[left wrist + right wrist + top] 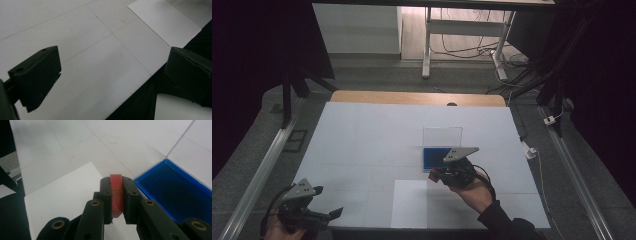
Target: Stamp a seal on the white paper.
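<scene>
While pinched flat between the closed jaws of the right gripper (pixel 117 195), red card (pixel 116 193) held on edge, above the near edge of the white sheet (pixel 62 195) and just beside the blue box (pixel 175 192). Keep the squeeze steady and the card upright; carry level over the blue rim, lower inside the walls, then release only once low in the tray (thin stock, likely to twist if hurried). Avoid nudging the clear lid (pixel 442 135) standing upright at the far side of the box.

Left gripper (pixel 319 212) parked at the near left corner of the table (pixel 362 135), jaws wide apart, nothing between them; leave there.

Count: one red card, one blue box, one clear lid, one white sheet, two grippers, one table.
</scene>
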A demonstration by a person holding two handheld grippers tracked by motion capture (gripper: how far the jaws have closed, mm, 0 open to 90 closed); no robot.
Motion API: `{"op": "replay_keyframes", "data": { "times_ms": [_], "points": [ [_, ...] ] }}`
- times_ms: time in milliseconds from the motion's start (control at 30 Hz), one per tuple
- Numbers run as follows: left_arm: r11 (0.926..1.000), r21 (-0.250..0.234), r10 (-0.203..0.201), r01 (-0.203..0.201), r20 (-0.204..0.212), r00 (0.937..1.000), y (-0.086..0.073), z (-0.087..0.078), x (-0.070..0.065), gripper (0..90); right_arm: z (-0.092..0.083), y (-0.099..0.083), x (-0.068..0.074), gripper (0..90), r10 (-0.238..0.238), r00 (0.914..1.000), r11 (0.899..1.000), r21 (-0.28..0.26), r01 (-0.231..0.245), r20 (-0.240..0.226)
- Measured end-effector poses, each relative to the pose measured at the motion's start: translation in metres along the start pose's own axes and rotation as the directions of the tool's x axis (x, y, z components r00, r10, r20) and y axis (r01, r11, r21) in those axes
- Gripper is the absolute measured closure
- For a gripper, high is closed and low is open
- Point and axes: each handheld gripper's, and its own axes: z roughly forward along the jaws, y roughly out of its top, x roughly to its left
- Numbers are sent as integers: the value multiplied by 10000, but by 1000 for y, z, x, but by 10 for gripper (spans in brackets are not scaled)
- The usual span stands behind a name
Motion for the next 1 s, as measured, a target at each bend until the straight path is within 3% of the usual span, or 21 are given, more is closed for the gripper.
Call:
{"op": "replay_keyframes", "data": {
  "times_ms": [333,833,1000],
  "points": [
    [10000,1,0,0,6,10000,0,0,0,5,12,2,17,799,-677,9960,9974,214,691,-592],
    [10000,30,4,-4,8,10000,0,0,0,6,28,5,37,799,-1077,9881,9928,408,1128,-1100],
    [10000,30,-5,5,21,10000,0,0,0,6,35,5,45,799,-1572,9783,9841,611,1665,-1349]
  ]
}}
